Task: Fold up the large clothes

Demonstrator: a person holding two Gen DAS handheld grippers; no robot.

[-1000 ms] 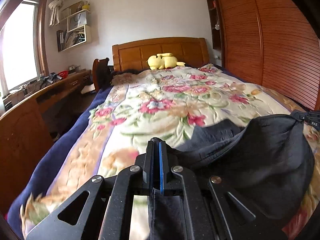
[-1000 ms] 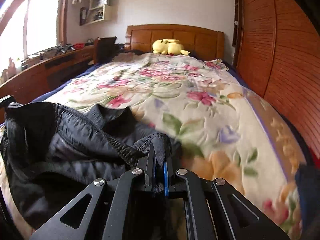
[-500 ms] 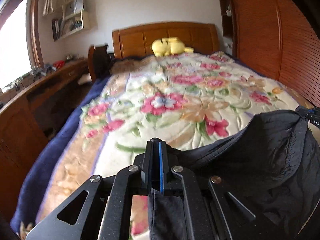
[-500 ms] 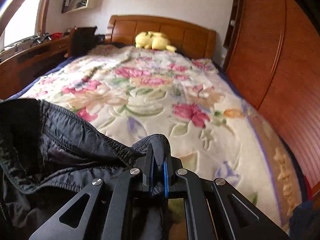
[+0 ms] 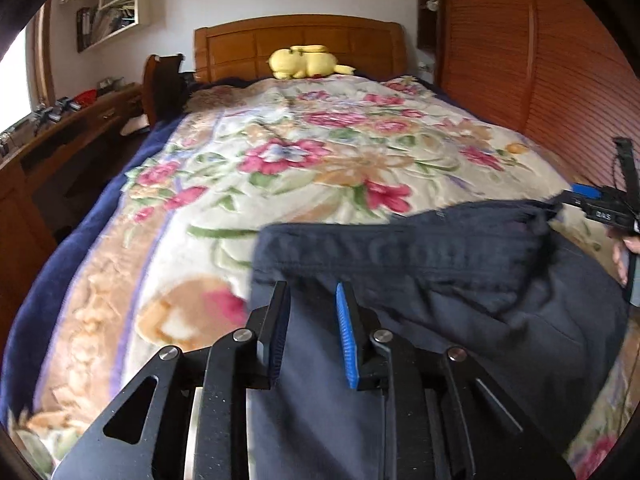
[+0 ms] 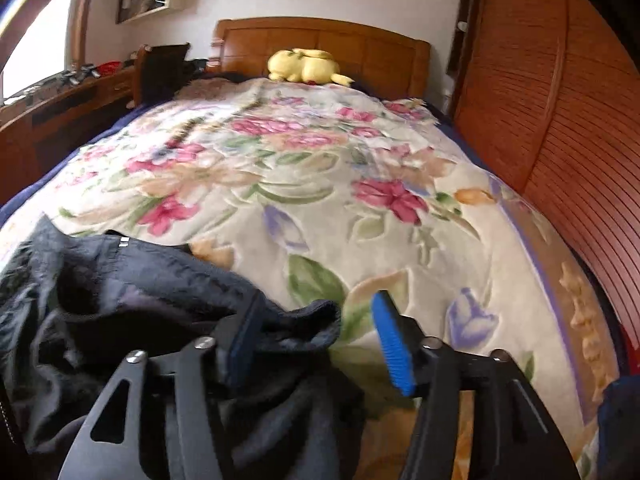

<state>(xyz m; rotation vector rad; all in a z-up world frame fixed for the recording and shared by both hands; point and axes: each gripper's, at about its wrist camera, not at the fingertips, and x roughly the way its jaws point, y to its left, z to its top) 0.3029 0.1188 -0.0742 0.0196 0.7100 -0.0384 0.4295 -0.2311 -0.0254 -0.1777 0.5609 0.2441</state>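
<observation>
Garment (image 5: 420, 280), dark, lies on the floral blanket (image 5: 320, 152) at the foot end of the bed, bunched rather than flat; a banded hem or waistband runs across its far edge

Left gripper (image 5: 312, 308): jaws have just been opening, now narrowly apart. Cloth lies under and between the fingers, pads not pressing on it. Judged: edge just let go

Right gripper (image 6: 316, 324): jaws have just been opening, now about half wide. A fold of dark cloth (image 6: 304, 320) sits between them nearer the left pad; the blue pad on the right side stands clear of it. Judged: released as well

Progress, judged from how things lie:
- done: garment laid down on the bed with one edge drawn out across the blanket
- not done: no clean fold visible; right-wrist view shows the cloth heaped and creased on the left
- left: smoothing, then the actual folds; early stage

Hard to make out or hidden:
- type of garment (trousers or jacket) cannot be told
- near part of the garment is covered by both gripper bodies
- left-wrist view, right margin: the right gripper's tip and part of a hand (image 5: 624, 256) cut by the frame edge
- both views are motion-blurred
- yellow plush (image 5: 304, 62) by the headboard, well apart from the work
</observation>
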